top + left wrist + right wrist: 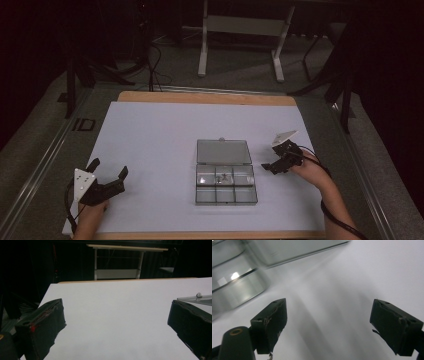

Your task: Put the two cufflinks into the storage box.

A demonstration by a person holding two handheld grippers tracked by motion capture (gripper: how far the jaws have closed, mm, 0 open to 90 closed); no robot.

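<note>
A clear plastic compartment box [225,182] lies open mid-table on the white sheet [160,140], lid [223,151] flat behind it; a small dark part [224,176] sits in its middle rear compartment; the right gripper [274,166] hovers just beside the box, jaws wide and empty; the left gripper [107,172] rests well apart, jaws wide, empty.

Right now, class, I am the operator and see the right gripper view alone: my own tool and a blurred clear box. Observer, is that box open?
Observer: Yes. From the high view, the clear box has its lid swung back flat on the table.
Operator: Is anything inside?
Observer: One small dark item lies in the middle compartment of the far row; I cannot tell what it is.
Operator: Where is the left tool?
Observer: The left tool is open, near the table's front left, well apart from the box.
</note>
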